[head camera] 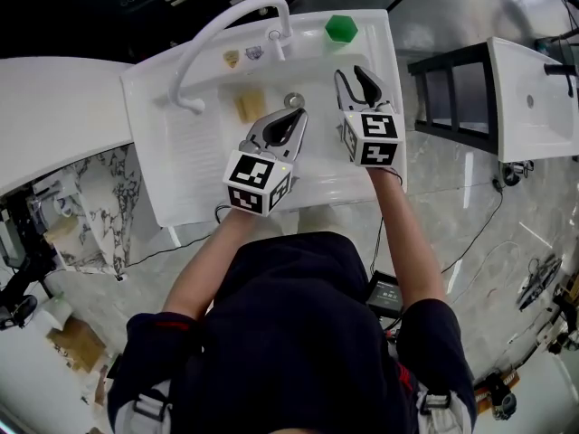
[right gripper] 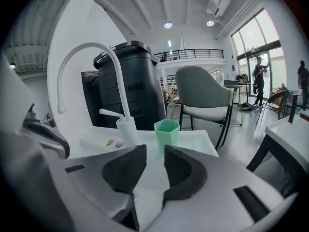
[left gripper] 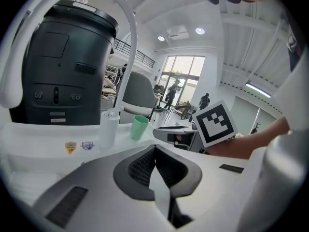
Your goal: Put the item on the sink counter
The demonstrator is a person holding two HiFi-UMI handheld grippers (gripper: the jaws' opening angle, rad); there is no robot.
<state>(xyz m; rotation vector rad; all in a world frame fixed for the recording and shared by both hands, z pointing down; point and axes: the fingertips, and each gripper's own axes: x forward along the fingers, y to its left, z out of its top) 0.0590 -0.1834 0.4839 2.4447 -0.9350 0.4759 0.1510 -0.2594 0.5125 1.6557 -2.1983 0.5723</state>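
Marble flooring (head camera: 470, 242) surrounds a white sink unit (head camera: 154, 152) with a tall curved faucet (head camera: 226, 21), and both grippers hang over its basin. Of the two, the left gripper (head camera: 296, 114) has its jaws pressed together on nothing, while the right gripper (head camera: 353, 72) shows a narrow, empty gap between its jaws. Beyond them the green cup (head camera: 341, 28) stands upright on the sink counter's back right corner, apart from both grippers, and a small tan block (head camera: 250, 107), perhaps a sponge, lies in the basin.

Bright, even: ceiling lamps (right gripper: 167, 24), tall windows (right gripper: 253, 52). Fisheye bending, black vignette corners. Glare on floor (head camera: 470, 12).
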